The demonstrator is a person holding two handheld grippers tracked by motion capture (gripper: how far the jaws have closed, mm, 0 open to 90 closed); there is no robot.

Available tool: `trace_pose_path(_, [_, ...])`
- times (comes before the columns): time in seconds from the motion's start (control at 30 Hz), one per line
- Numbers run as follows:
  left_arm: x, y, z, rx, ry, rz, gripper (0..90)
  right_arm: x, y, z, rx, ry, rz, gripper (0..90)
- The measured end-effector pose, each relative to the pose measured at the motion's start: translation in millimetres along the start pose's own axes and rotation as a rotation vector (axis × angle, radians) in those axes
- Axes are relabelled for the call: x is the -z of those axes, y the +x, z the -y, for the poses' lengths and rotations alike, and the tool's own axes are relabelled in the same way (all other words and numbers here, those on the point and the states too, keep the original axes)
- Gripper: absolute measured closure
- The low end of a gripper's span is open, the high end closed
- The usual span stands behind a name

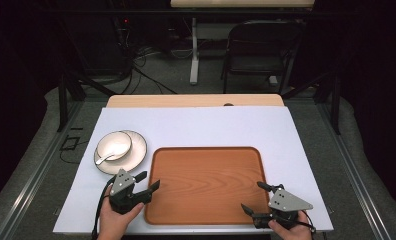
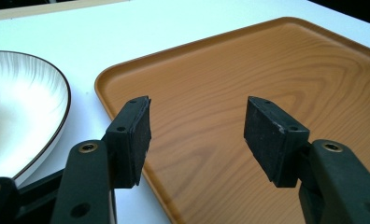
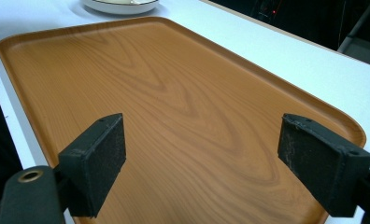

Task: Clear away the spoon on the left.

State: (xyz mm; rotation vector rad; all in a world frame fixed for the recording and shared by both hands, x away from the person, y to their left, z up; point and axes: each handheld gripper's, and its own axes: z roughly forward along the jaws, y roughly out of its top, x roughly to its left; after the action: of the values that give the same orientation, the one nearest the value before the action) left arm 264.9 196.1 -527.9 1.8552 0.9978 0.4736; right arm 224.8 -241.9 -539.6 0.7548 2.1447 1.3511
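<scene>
Both sets of fingers stand spread and hold nothing: the left gripper (image 1: 147,182) hovers over the tray's (image 1: 206,150) near-left corner, the right gripper (image 1: 256,196) over its near-right corner. Nothing looks begun; the tray lies bare on the white worktop (image 1: 196,125). At ten o'clock from it, the high view shows a bowl (image 1: 114,145) on a plate (image 1: 136,150), probably holding a spoon (image 1: 105,158). The left gripper view adds the plate's dark rim.
</scene>
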Motion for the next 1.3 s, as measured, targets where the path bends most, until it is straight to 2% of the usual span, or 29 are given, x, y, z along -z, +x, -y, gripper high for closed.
trace_pose_path(0.2, [2.2, -0.3, -0.2, -0.004, -0.003, 0.000, 41.3, 0.4, 0.5, -0.4, 0.005, -0.003, 0.005, 15.0])
trace_pose_path(0.53, [5.3, 1.7, -1.9, 0.018, -0.016, -0.013, 41.1, 1.5, 1.5, -1.1, 0.006, -0.012, 0.000, 15.0])
trace_pose_path(0.73, [11.5, 9.9, -5.2, 0.107, -0.044, -0.012, 41.5, 2.2, 1.5, -1.8, 0.005, -0.027, 0.004, 14.9])
trace_pose_path(0.97, [20.2, 26.1, -10.0, 0.156, -0.047, -0.071, 41.9, 2.8, 1.2, -1.7, 0.004, -0.039, 0.003, 14.8])
trace_pose_path(1.17, [26.9, 37.0, -15.3, 0.164, -0.042, -0.118, 42.1, 3.0, 1.3, -1.7, 0.003, -0.039, 0.002, 14.8])
trace_pose_path(1.3, [29.6, 41.5, -17.8, 0.167, -0.038, -0.134, 42.2, 2.7, 1.3, -1.8, 0.003, -0.036, 0.003, 14.8])
